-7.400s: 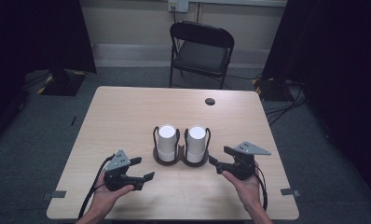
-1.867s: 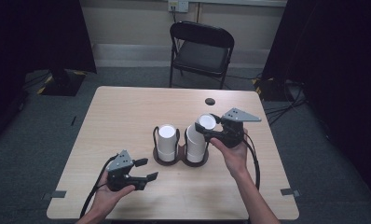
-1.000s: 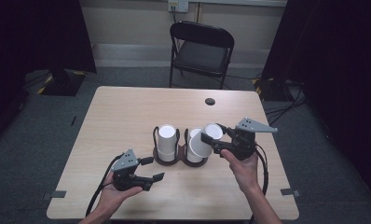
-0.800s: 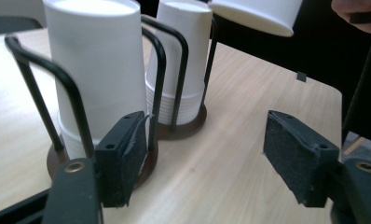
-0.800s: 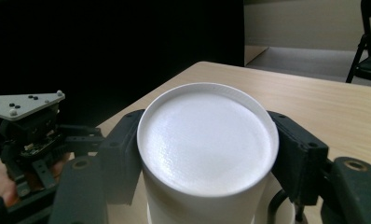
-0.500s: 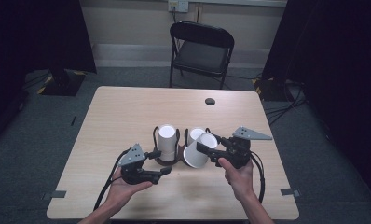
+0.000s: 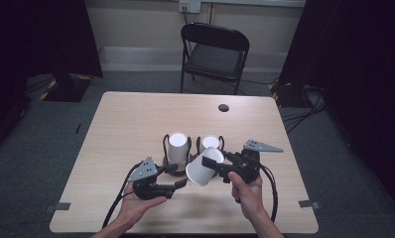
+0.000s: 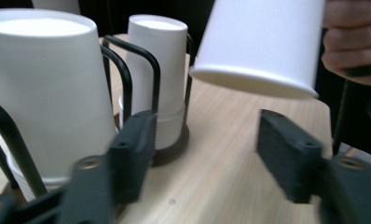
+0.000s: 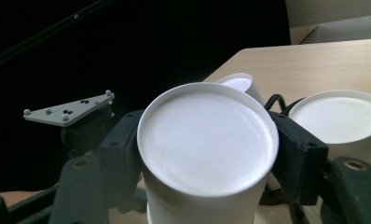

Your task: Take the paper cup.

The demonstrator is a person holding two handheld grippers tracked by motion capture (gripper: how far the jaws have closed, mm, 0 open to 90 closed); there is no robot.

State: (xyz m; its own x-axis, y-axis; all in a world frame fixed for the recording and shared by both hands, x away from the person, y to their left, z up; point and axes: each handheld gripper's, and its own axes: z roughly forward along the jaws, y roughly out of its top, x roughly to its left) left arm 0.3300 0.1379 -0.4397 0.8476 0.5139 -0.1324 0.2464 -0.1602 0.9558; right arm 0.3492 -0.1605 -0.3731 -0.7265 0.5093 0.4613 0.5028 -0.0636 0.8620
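Since prev. frame: left tool [image 7: 178,174] moved in, jaws apart; right tool [image 7: 220,169], clamped on paper cup [image 7: 201,168], holds it tilted above counter [image 7: 136,124]. Step: hand-over; next, left closes on rim.

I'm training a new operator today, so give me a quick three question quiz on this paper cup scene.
1. True or false: the right gripper holds a white cup off the table.
2. How many cup stacks stand in the wire holder?
3. The left gripper is: A open, B shut on a cup.

Key: 1 true; 2 two; 3 A.
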